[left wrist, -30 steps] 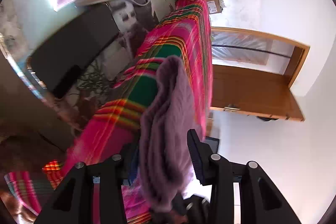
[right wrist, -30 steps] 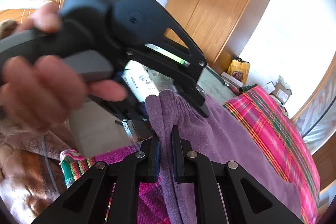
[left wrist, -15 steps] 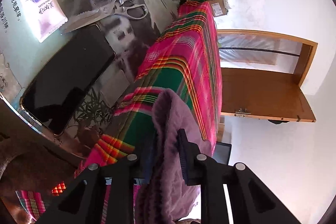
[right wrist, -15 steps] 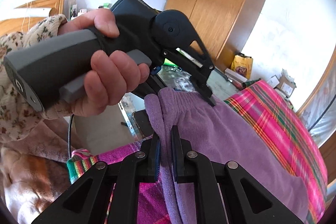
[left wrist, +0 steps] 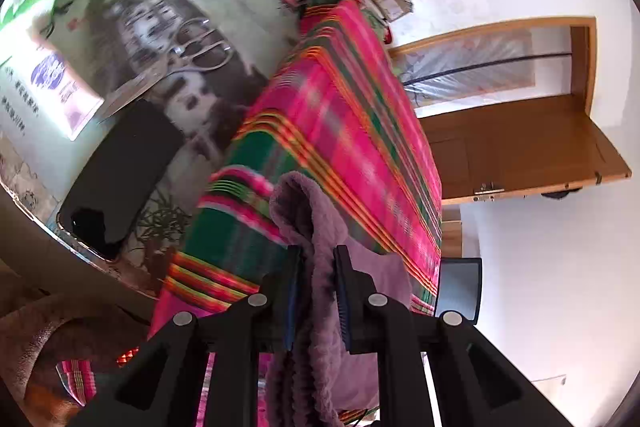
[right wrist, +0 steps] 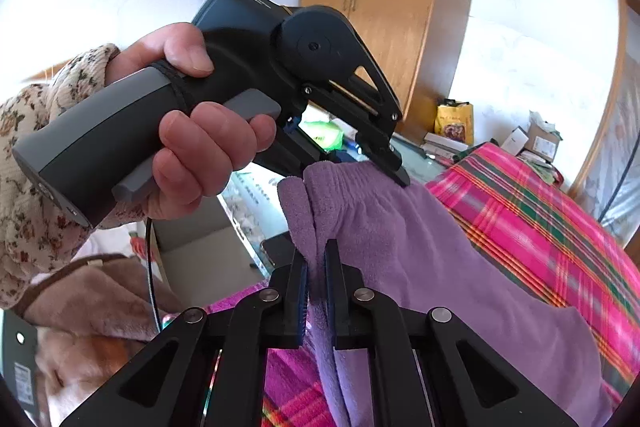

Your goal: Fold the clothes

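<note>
Plaid bedspread (left wrist: 352, 131) beneath, purple garment (right wrist: 420, 251) held above it, long axis trailing toward 4 o'clock, left gripper (left wrist: 316, 267) and right gripper (right wrist: 316, 263) fingers clamped on its edge, scissors (left wrist: 200, 47) and phone (left wrist: 120, 175) on desk (left wrist: 248, 7) at 10 o'clock.

**Two wrist cameras, one purple garment**

Left wrist view looks forward along its fingers, close over the purple garment (left wrist: 316, 227), facing the plaid-covered bed (left wrist: 344, 131) and table (left wrist: 224, 3); right wrist view looks across at the left gripper (right wrist: 360, 157) (very near); both share garment and bed (right wrist: 532, 211).
</note>
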Tool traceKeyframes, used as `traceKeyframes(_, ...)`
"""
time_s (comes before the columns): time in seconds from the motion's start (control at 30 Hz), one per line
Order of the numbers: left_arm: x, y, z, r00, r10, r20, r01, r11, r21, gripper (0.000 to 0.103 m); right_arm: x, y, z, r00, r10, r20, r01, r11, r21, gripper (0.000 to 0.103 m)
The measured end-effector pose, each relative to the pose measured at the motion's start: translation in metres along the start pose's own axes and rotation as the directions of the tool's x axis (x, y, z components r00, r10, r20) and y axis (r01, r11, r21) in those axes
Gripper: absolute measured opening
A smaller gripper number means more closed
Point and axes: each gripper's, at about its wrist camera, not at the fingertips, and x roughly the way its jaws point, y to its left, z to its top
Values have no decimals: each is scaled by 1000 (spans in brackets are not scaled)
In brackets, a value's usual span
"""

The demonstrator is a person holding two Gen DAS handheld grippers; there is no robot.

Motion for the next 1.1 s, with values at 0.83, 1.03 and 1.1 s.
traceKeyframes(0.83, 72, -185, -75, 994, 73, -78, -50, 964, 263, 17, -131, -86, -41, 978, -91, 187, 35, 959, 282, 8)
traceKeyframes(1.03, 101, -195, -84, 991, 92, -93, -67, 969, 239, 17, -152, -105, -62, 978, -128, 164, 70, 945, 319, 8)
traceKeyframes(1.1, 109, -199, -87, 991, 91, -100, -64, 967, 245, 17, -159, -111, -69, 978, -140, 156, 82, 940, 331, 8)
